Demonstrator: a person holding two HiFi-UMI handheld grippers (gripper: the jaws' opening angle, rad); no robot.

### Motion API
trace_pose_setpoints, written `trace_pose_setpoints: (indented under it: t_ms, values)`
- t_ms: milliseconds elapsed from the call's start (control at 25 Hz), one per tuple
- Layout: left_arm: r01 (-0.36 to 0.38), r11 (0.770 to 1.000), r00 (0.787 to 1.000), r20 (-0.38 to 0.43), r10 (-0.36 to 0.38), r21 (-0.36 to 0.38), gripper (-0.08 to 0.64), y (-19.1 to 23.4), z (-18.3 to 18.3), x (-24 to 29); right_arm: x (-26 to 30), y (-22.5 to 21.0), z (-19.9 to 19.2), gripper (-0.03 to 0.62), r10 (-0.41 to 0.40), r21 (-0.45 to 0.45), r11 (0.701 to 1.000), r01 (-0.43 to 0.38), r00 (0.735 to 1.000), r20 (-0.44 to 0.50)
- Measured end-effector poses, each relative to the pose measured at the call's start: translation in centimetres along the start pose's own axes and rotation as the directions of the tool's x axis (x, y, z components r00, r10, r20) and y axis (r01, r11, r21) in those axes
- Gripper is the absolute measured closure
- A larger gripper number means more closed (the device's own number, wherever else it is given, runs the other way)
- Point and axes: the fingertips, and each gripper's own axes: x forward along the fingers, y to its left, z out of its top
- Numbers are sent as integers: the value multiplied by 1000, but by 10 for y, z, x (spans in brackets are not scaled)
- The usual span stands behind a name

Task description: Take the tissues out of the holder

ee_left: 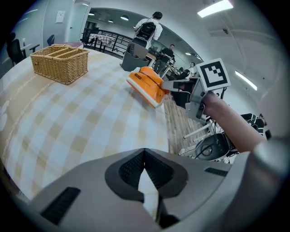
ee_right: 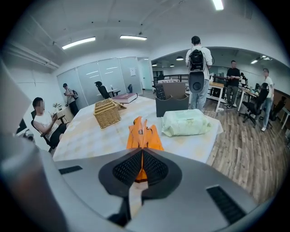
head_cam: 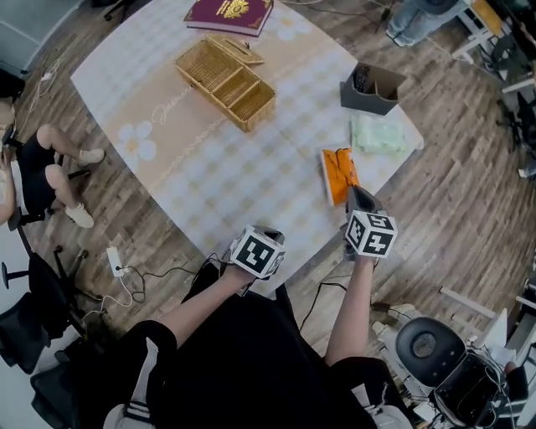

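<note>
From the head view, the right gripper (head_cam: 355, 194) reaches over the near right corner of the desk (head_cam: 209, 184). Its jaws are closed on the near end of the orange tissue pack (head_cam: 337, 174), which stretches away from the gripper over the checked cloth. Just beyond that pack lies the green tissue pack (head_cam: 377, 134), and farther out stands the grey holder (head_cam: 373, 88). To the left of the right gripper, the left gripper (head_cam: 267, 232) hangs at the near edge of the desk. Well ahead of it sits the wicker basket (head_cam: 226, 80), and past that the red book (head_cam: 229, 14).

In the left gripper view, the left gripper (ee_left: 145, 152) has its jaws pressed together with nothing between them. Bare checked cloth lies in front. Ahead and to its right, the right gripper (ee_left: 170, 85) pinches one end of the orange tissue pack (ee_left: 147, 84), which sits tilted at the desk's edge. The wicker basket (ee_left: 60, 62) is far ahead to the left.

In the right gripper view, the right gripper (ee_right: 142, 152) grips the orange tissue pack (ee_right: 144, 133) with narrow jaws, and the pack's crumpled end is caught at their tips. The rest of the pack runs straight ahead. The green tissue pack (ee_right: 186, 122) lies ahead to the right, flat on the desk. The grey holder (ee_right: 171, 102) stands behind it.
</note>
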Motion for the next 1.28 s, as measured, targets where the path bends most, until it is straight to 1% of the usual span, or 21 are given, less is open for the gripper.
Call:
trace_pose_setpoints:
  t_ms: [280, 640, 760, 880, 1080, 1200, 1280]
  values:
    - [-14, 999, 1000, 16, 15, -35, 560, 4, -7, 3, 23, -3, 8, 577, 17, -38, 999, -18, 1000, -18]
    - [-38, 995, 999, 18, 39, -91, 560, 12, -16, -13, 44, 0, 9, 577, 9, -96, 995, -13, 999, -44]
    - [-40, 994, 999, 24, 43, -101, 560, 14, -17, -18, 46, 1, 8, 577, 8, -89, 996, -12, 999, -46]
    - [-35, 994, 999, 26, 38, -102, 560, 13, -21, -24, 47, 0, 5, 577, 9, -63, 998, -12, 999, -41]
    - [-24, 997, 999, 41, 27, -70, 560, 10, -30, -23, 48, 1, 0, 577, -9, -40, 999, 8, 999, -40]
    - [-24, 997, 1000, 17, 25, -79, 560, 10, -38, -25, 52, 2, -6, 577, -21, -38, 999, 19, 998, -52]
    - [-25, 997, 1000, 15, 26, -78, 560, 10, -39, -28, 54, 4, -9, 575, -23, -37, 999, 21, 998, -55]
